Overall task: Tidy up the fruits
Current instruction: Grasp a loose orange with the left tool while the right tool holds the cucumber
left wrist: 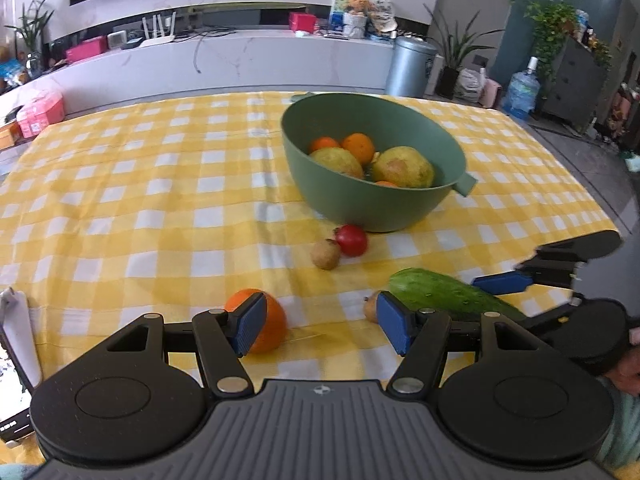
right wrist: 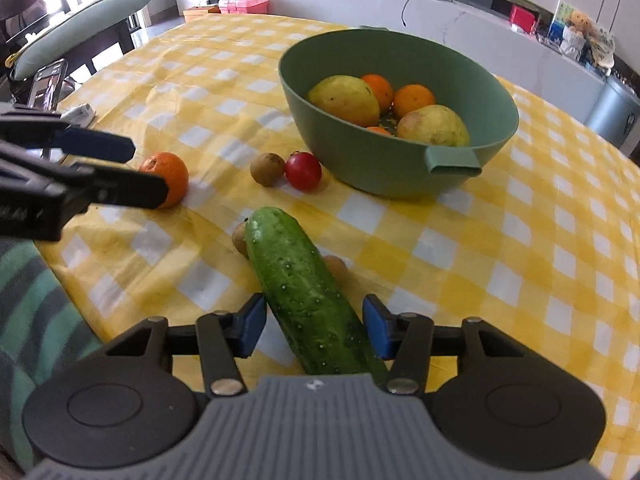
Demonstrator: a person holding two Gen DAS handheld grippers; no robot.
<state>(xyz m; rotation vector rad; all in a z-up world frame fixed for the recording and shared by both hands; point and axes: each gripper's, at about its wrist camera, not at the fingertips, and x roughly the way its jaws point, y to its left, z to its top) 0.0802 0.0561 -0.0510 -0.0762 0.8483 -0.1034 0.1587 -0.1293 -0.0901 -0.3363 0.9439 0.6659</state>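
Left wrist view: left hand-held gripper (left wrist: 320, 324) released, nothing between its pads, hovering over the checked tabletop (left wrist: 120, 208). Loose orange (left wrist: 272, 320) sits just behind the left pad at 9 o'clock of the gap; a small brown fruit (left wrist: 371, 309) peeks past the right pad. Green bowl (left wrist: 360, 208) at 12 o'clock, already holding oranges and pears. A kiwi (left wrist: 325, 255) and a red fruit (left wrist: 352, 240) lie touching, just in front of the bowl. Cucumber (left wrist: 448, 294) at 3 o'clock, with the right hand-held gripper (left wrist: 500, 292) over it.

Right wrist view: right hand-held gripper (right wrist: 314, 330) straddles the near end of the cucumber (right wrist: 304, 296), which runs toward 11 o'clock. Right pad looks against the skin; a sliver of cloth shows beside the left pad. So not yet clamped; cannot call it a grip.

Judgement: the step is picking up the cucumber. Centre the pads, close squarely across its width, and lift straight; two small brown fruits lie against it and may roll. Left gripper should shift toward 9 o'clock for the orange.
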